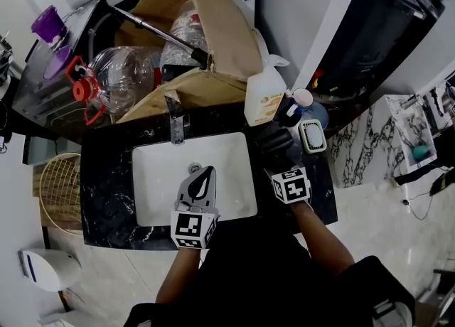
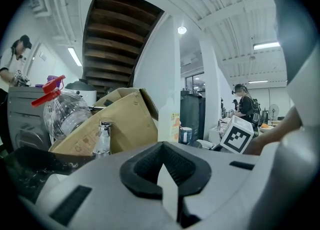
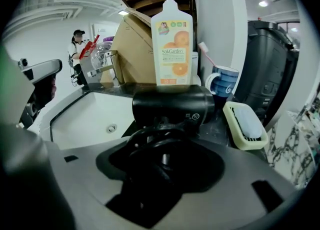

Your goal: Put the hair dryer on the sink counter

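Head view hangs right overhead, staring steeply down on the sink counter [image 1: 106, 197] and its white basin [image 1: 156, 183]. Left gripper view sits low over that basin, tilted upward, facing the faucet [image 2: 102, 136] and cardboard box [image 2: 127, 119]. Right gripper view crowds the hair dryer [image 3: 172, 105] at the counter's right end, facing the soap bottle [image 3: 172, 39], and all three views catch faucet, box and bottle.

Black hair dryer [image 3: 172, 105], barrel crosswise, cord bunched below it, centre frame, above dark marbled sink counter [image 1: 106, 176].
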Available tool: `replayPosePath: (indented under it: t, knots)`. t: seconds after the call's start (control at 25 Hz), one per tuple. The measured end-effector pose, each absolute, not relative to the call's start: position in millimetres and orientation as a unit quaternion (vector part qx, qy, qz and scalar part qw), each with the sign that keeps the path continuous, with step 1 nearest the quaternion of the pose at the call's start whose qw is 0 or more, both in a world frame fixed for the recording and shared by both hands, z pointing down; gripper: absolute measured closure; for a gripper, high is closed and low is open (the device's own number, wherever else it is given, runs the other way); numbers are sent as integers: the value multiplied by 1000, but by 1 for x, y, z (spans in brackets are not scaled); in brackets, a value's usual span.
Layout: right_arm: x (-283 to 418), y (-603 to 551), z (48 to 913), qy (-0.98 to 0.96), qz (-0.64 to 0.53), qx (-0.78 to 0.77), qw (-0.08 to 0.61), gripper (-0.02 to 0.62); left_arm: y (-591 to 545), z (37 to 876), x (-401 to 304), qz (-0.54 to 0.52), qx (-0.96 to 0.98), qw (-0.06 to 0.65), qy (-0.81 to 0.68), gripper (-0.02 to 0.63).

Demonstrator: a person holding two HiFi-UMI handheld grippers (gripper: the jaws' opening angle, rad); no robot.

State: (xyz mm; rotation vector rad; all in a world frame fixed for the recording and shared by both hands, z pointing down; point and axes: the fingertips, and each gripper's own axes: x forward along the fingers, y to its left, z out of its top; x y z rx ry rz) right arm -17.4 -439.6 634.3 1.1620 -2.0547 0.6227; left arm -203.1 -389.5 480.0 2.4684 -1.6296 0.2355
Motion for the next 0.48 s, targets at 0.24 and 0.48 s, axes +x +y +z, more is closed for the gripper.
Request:
replayPosePath:
  t: [0.24, 0.48]
  knots:
    - [-20, -437, 642, -787, 250, 450, 341, 339, -384, 478, -206, 79, 828, 86, -549, 611]
    - [-18, -437, 632, -791, 238, 455, 332, 333, -381, 472, -201, 78, 829, 77, -548, 611]
